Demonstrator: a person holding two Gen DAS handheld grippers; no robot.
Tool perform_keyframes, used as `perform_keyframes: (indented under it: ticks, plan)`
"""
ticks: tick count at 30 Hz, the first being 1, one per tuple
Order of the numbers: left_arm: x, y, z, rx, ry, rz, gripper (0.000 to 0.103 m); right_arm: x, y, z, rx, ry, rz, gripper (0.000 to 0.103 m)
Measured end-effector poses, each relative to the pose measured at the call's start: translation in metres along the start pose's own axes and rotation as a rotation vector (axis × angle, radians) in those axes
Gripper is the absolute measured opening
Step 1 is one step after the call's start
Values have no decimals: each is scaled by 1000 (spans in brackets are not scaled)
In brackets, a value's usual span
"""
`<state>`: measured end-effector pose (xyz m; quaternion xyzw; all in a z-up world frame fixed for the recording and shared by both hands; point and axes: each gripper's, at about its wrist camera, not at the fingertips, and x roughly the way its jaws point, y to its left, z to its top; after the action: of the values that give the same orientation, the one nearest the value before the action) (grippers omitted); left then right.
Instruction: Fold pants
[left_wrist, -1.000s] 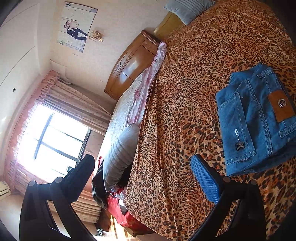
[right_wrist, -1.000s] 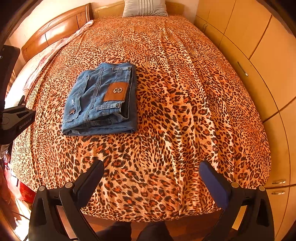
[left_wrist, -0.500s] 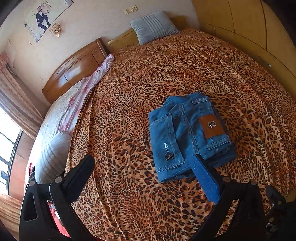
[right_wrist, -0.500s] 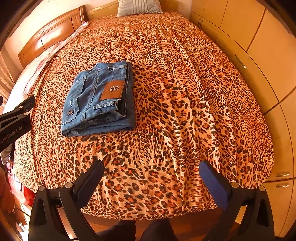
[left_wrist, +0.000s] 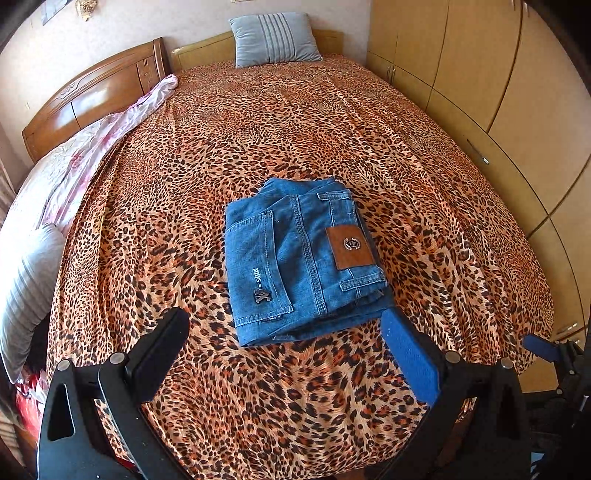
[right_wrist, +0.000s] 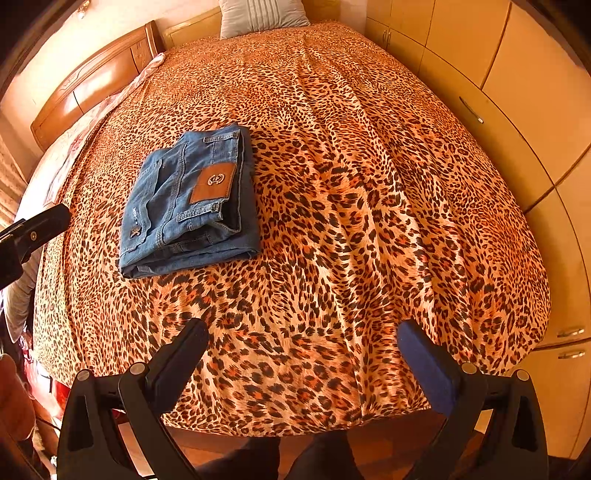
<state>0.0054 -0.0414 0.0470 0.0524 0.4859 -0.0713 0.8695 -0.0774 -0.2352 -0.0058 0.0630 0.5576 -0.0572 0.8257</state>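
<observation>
My left tongs (left_wrist: 284, 343) are spread wide and grasp nothing; my right tongs (right_wrist: 303, 350) are likewise released and empty. Both hang over the foot of the bed (left_wrist: 332, 122), above its leopard-print cover, touching no cloth.

The pants (left_wrist: 295, 258), blue denim, lie folded into a compact block on the cover, brown leather patch (left_wrist: 349, 247) facing up. From the left camera they sit just past my tips, toward 12 o'clock, the right finger's blue pad (left_wrist: 410, 354) just beside their near corner. From the right camera they lie at about 10 o'clock, well apart from those tongs.

Nothing lies on the cover between either pair of tongs and the pants. A grey-blue pillow (left_wrist: 275, 38) leans on the headboard (left_wrist: 99, 96) far off at 12 o'clock. A pale floral quilt (left_wrist: 74, 162) runs along the 9 o'clock edge, with a grey striped cushion (left_wrist: 26, 288) nearer me. Wardrobe doors (left_wrist: 498, 74) line the 3 o'clock side. In the right view my dark trouser legs (right_wrist: 280, 458) show at 6 o'clock.
</observation>
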Motion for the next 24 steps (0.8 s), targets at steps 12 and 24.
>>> perform_keyframes:
  ticks: [12, 24]
  plan:
    - [8, -3, -2, -4, 42, -35, 103, 2, -3, -1, 12, 9, 4, 103]
    - [5, 5, 2, -64, 16, -39, 103, 5, -4, 0, 15, 22, 8, 103]
